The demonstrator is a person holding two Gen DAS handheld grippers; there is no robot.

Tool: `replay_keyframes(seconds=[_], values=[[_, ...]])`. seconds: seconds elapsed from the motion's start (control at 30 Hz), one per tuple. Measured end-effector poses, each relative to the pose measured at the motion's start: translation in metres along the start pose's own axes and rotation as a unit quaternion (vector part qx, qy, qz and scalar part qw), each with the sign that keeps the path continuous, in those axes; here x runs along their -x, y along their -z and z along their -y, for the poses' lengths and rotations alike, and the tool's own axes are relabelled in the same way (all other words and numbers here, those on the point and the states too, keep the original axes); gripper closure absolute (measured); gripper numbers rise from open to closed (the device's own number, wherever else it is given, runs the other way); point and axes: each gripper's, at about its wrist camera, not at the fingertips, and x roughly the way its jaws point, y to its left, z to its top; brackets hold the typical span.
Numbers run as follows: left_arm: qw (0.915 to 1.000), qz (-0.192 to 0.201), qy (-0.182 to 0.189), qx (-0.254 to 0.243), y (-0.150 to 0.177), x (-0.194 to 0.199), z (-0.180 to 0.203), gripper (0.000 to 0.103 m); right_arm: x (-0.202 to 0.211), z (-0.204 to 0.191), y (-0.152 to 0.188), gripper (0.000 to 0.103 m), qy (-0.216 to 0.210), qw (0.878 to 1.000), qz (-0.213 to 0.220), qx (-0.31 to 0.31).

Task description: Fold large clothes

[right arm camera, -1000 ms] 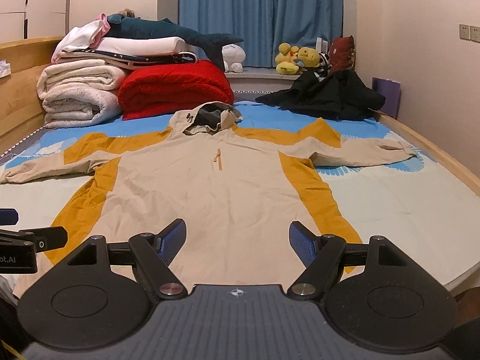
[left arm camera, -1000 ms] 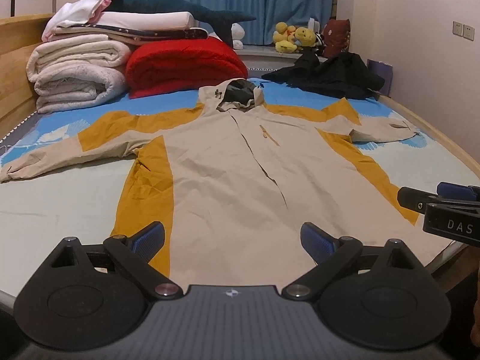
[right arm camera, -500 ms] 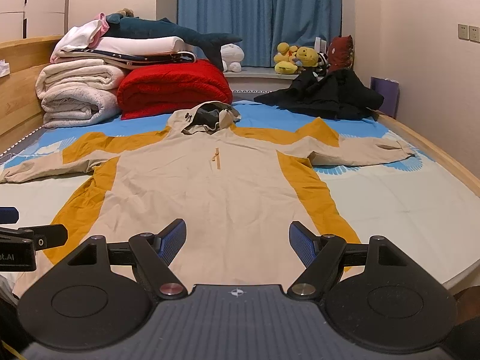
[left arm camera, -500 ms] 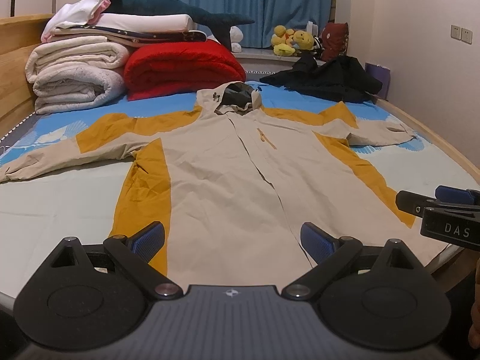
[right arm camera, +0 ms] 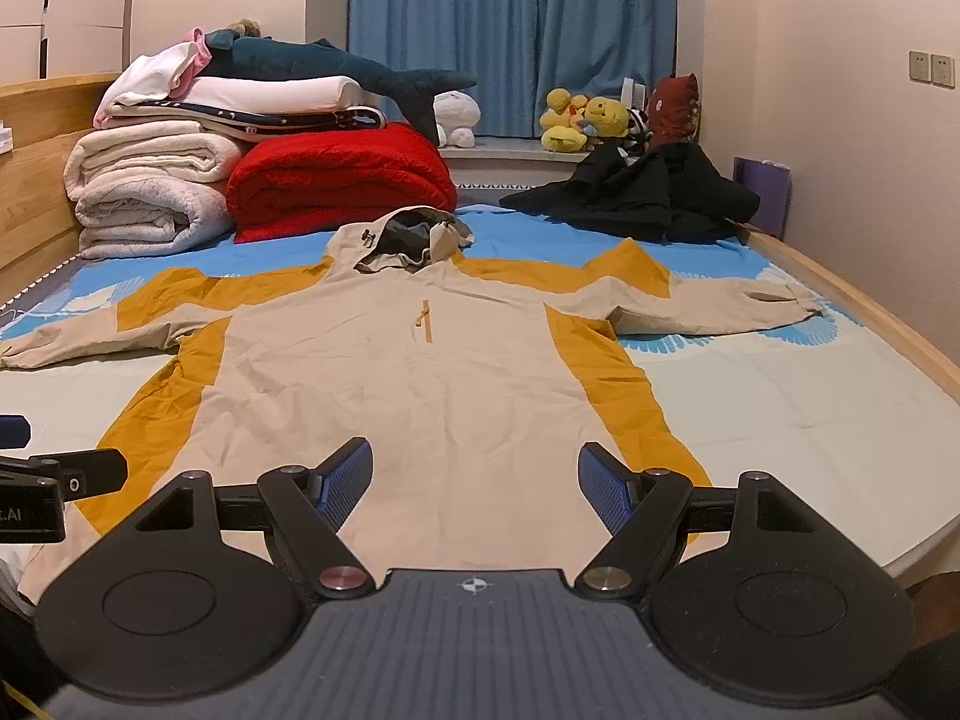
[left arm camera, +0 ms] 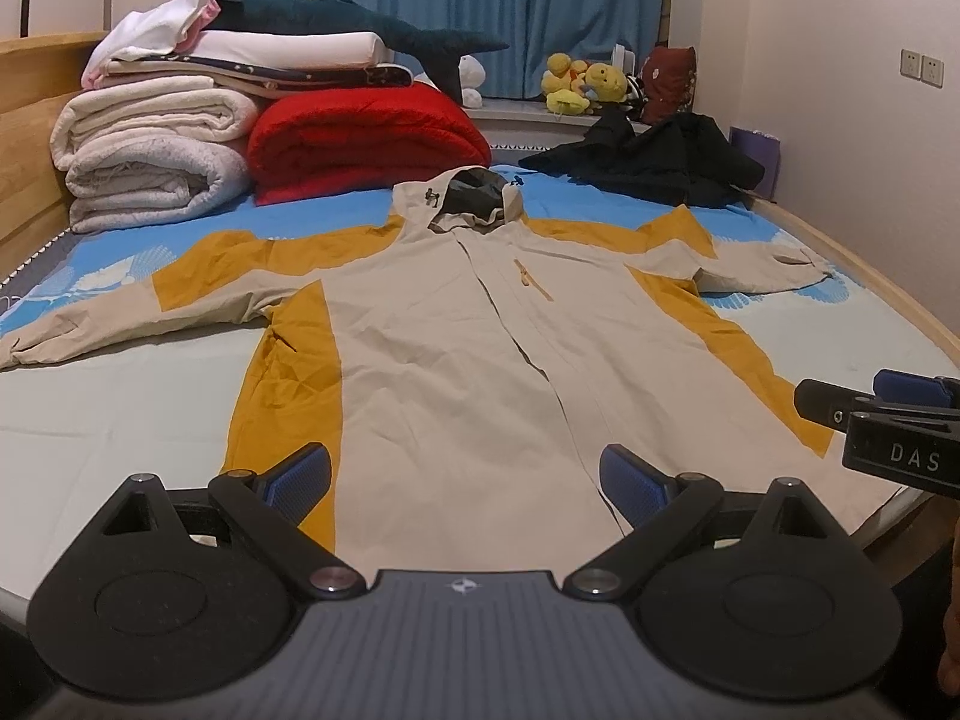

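Note:
A beige and mustard hooded jacket (left arm camera: 456,348) (right arm camera: 384,360) lies flat and face up on the bed, both sleeves spread out to the sides, hood at the far end. My left gripper (left arm camera: 468,477) hovers open above the hem, nothing between its blue pads. My right gripper (right arm camera: 474,480) is open too, over the hem a little further right. Each gripper shows at the edge of the other's view: the right one (left arm camera: 888,426), the left one (right arm camera: 42,480).
Folded white blankets (left arm camera: 150,162) and a red quilt (left arm camera: 360,144) are stacked at the far left, with a plush shark (right arm camera: 336,69) on top. A black garment (left arm camera: 654,162) lies at the far right. Wooden bed rail (right arm camera: 870,312) and wall run along the right.
Both grippers have drifted only slightly; the jacket appears marginally lower and closer in the left wrist view. Jaws stay open and the jacket has not moved.

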Motion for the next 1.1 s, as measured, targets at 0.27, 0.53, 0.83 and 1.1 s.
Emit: replay_keyframes(seconds=[0.27,0.53,0.83,1.1], values=[[1.0000,0.004,-0.002,0.000,-0.001,0.001,-0.001,0.008,0.001,0.001,0.001,0.026,0.000,1.000,0.005,0.000],[1.0000,0.007,-0.005,0.005,-0.003,0.001,-0.005,0.023,0.003,0.001,0.000,0.028,0.000,1.000,0.014,0.001],[0.9988,0.038,0.018,-0.026,-0.018,0.008,-0.019,0.079,0.022,0.020,-0.024,0.042,0.034,0.992,0.118,-0.033],[0.9934,0.059,0.035,-0.092,-0.065,-0.030,-0.092,0.081,-0.036,0.088,-0.081,0.044,0.023,0.992,0.121,0.003]])
